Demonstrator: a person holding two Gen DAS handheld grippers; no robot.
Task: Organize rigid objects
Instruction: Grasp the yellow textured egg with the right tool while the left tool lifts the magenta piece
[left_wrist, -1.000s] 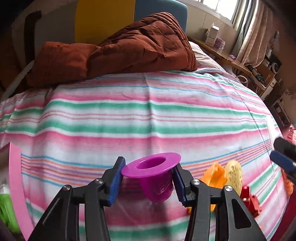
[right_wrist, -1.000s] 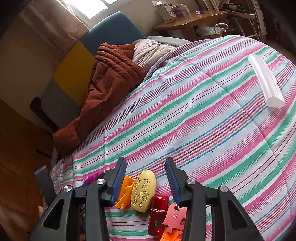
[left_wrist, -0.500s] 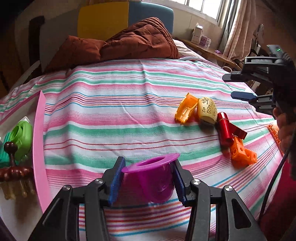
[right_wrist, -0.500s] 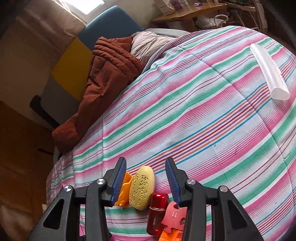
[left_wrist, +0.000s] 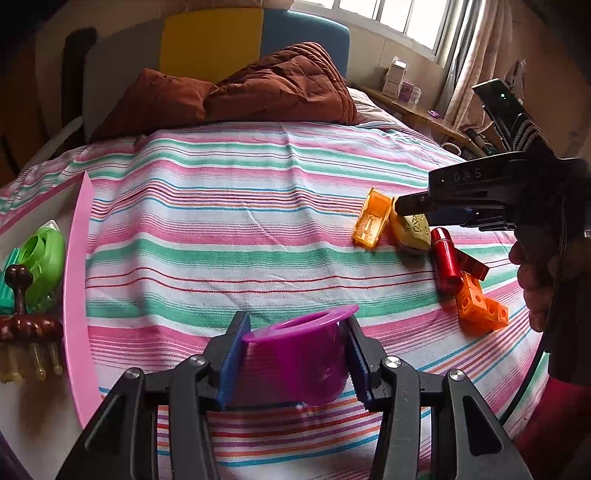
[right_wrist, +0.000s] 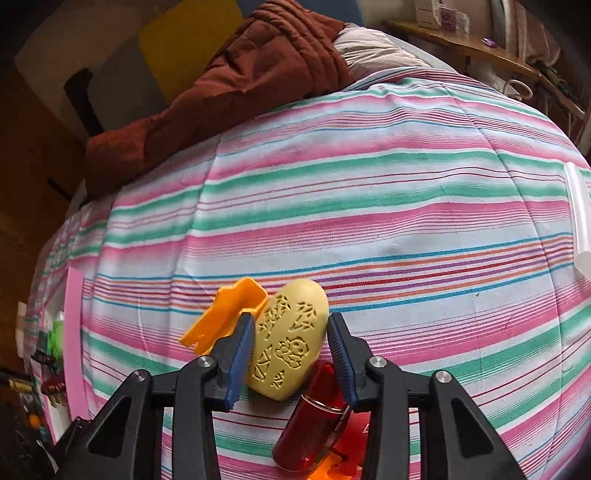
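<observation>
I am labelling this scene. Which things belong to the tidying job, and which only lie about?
Job: purple cup in the left hand-held gripper; yellow case, orange piece, red tube, pink tray.

Lying about: brown blanket, striped sheet.

The bedspread (left_wrist: 229, 206) is striped in pink, green, white, blue, orange and red. A purple cup (left_wrist: 306, 354) sits between blue finger pads (left_wrist: 232, 358) on a black left gripper (left_wrist: 295, 360). The yellow oval piece (right_wrist: 290, 343) bears cut-out patterns; beside it lie an orange piece (right_wrist: 225, 317) and a glossy red cylinder (right_wrist: 314, 417). An orange block (left_wrist: 480, 306) is lower right. A pink-rimmed tray (left_wrist: 75, 295) holds a green item (left_wrist: 40, 262). The rumpled blanket (left_wrist: 258, 92) is rust brown.
</observation>
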